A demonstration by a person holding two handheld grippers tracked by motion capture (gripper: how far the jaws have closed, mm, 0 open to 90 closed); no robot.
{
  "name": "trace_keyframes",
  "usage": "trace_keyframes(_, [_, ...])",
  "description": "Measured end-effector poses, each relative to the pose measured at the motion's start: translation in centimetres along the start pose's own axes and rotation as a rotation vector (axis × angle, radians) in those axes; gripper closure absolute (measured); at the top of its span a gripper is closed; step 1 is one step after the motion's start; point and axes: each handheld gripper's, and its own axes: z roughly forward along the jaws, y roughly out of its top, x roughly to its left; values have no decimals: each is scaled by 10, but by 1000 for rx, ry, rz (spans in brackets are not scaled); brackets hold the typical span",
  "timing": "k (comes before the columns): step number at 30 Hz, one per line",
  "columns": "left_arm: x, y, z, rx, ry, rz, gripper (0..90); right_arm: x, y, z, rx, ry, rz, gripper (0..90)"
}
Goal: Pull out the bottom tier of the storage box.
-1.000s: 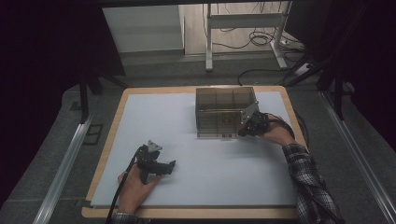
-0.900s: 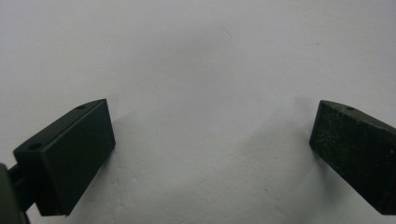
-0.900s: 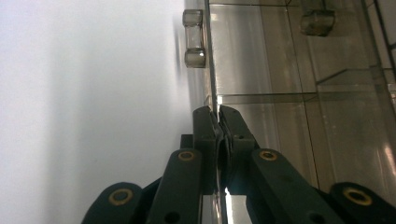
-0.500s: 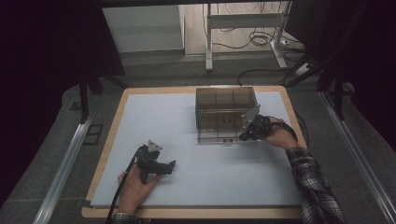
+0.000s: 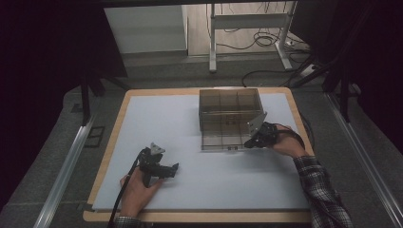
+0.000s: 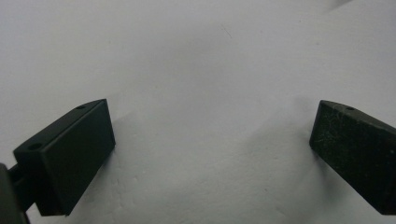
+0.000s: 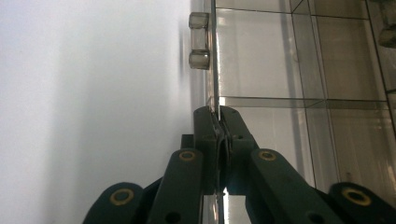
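Over at the left, near the front edge of the desk [image 5: 142, 114]: left gripper [image 5: 167, 169] resting low on the bare white mat, jaws spread wide, nothing between them. Same story in the left gripper view — two black pads [image 6: 70, 158] far apart, plain mat in the gap. Idle for now.

Moving right, toward the back right part of the desk: the smoky clear compartment box [image 5: 231, 112], divided into cells, with its lid [image 5: 224, 141] swung down in front of it toward the person, low over the mat.

Further right, just off the lid's front right corner: right gripper [image 5: 250, 142], clenched on the lid. Right gripper view confirms it — right gripper [image 7: 217, 116] with both pads pinched tight on the thin transparent edge, pane running straight away from the fingertips, a small latch tab [image 7: 198, 41] farther along that same edge. Compartments visible through the pane on the right side of that view.

The key relation: hinge line runs left to right along the box's front, lid's free edge nearest the person, and the grip sits at its right end. Looks like a lid swing in hand, all on the right gripper; the left sits well apart, too far to steady the box.
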Motion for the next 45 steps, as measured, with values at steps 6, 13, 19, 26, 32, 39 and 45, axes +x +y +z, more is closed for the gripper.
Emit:
trace_keyframes(6, [0,0,0,0,0,0,0,6,-2,2,3,5,-2,868])
trace_keyframes(13, [0,0,0,0,0,0,0,6,-6,6,-12,-11,8,854])
trace_keyframes(19, [0,0,0,0,0,0,0,10,-5,4,-18,-29,10,807])
trace_keyframes(26, [0,0,0,0,0,0,0,12,-2,3,-37,-24,12,772])
trace_keyframes(32, [0,0,0,0,0,0,0,15,-1,1,-38,-49,14,745])
trace_keyframes(39, [0,0,0,0,0,0,0,19,1,-4,-54,-65,24,718])
trace_keyframes(45, [0,0,0,0,0,0,0,22,2,-6,-67,-81,42,688])
